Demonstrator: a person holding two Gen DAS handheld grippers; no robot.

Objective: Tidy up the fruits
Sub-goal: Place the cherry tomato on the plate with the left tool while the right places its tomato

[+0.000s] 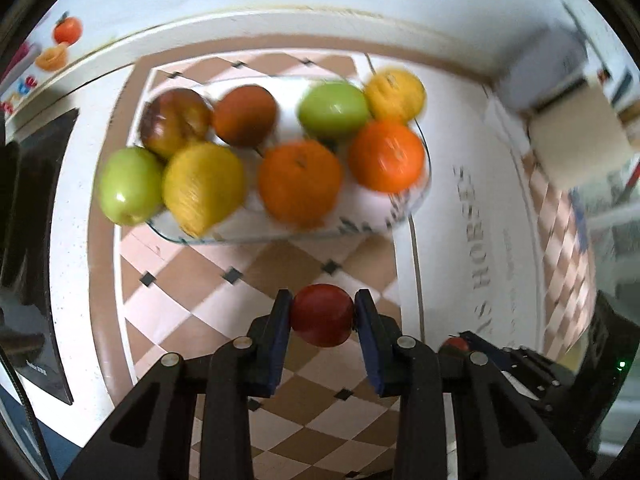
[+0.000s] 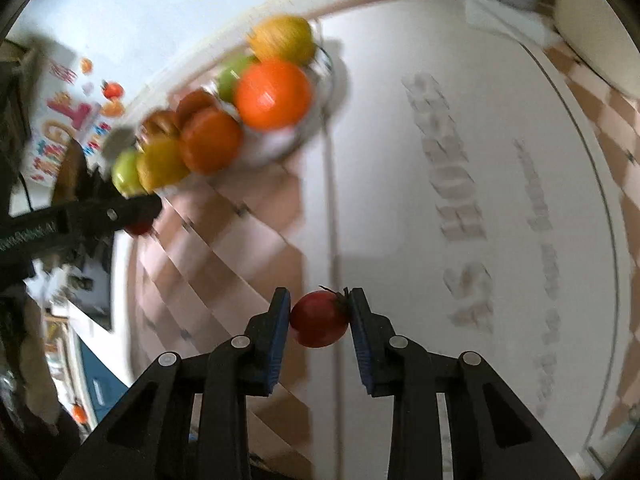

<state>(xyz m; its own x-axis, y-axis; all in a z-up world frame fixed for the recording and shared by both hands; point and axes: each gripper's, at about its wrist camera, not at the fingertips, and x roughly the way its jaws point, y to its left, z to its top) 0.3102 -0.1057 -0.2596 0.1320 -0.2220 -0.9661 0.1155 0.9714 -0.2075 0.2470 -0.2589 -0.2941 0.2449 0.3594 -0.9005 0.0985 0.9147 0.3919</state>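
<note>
The left gripper (image 1: 322, 314) is clenched on a small red tomato (image 1: 322, 315), both blue pads pressed to its sides above the checkered cloth (image 1: 224, 312). The glass dish (image 1: 280, 234) lies straight ahead of these fingers, on the far side of the cloth and slightly to the left. It already carries two green apples, two yellow fruits, two oranges and two darker brownish fruits, packed nearly rim to rim. A bare patch of white dish floor (image 1: 360, 208) shows at the near right, below the right-hand orange (image 1: 386, 156); by my reading that is the likeliest landing spot.

The right gripper (image 2: 319, 320) grasps a second red tomato (image 2: 319, 319), its green stem (image 2: 340, 296) turned toward the right finger. From here the dish sits far off to the left, well apart, with the left tool's black body (image 2: 80, 220) between.

So the left hand is nearer, with the straighter line. Both tomatoes are round, so no long axis matters. The background is blurred, so finer placement cannot be judged.
</note>
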